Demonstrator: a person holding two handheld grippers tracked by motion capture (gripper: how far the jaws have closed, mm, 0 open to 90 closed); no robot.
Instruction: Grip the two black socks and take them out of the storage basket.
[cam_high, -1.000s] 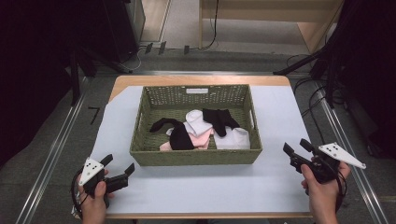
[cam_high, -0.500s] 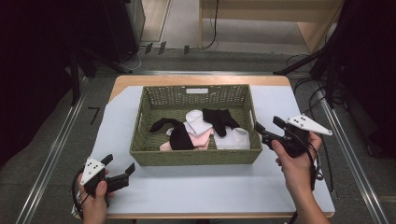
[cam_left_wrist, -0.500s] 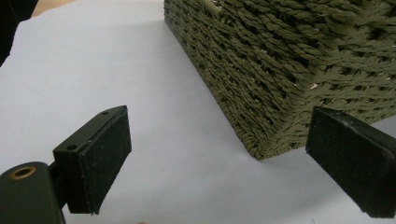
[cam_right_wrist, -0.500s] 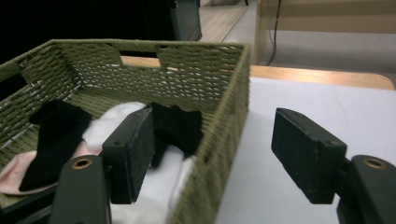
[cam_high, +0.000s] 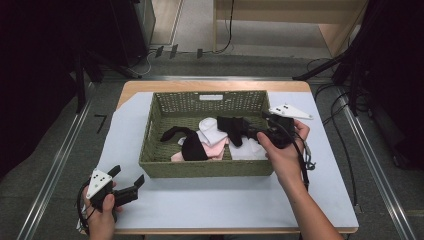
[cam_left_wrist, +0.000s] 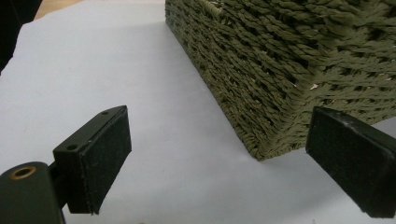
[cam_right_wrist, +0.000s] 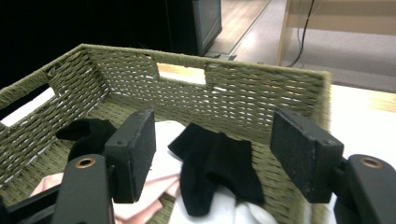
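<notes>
1. woven basket (cam_high: 207, 169) of olive green sits mid-table on a pale sheet (cam_high: 220, 200), holding socks: black sock (cam_right_wrist: 215, 163), white sock (cam_high: 212, 127), pink sock (cam_high: 212, 151).
2. right gripper (cam_high: 254, 128) hovers over the basket's right side, jaws spread wide, empty.
3. left gripper (cam_high: 127, 181) rests near the table's front left corner, jaws wide apart, empty.

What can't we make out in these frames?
- Sock count and pairing: in the high view the socks lie heaped over one another in the basket, hiding the lower ones.
- White sock: in the right gripper view it is cut off by the bottom edge and covered by the black sock.
- Basket contents: in the left gripper view its outer wall hides them.
- Right tool: in the high view the hand covers most of it.
</notes>
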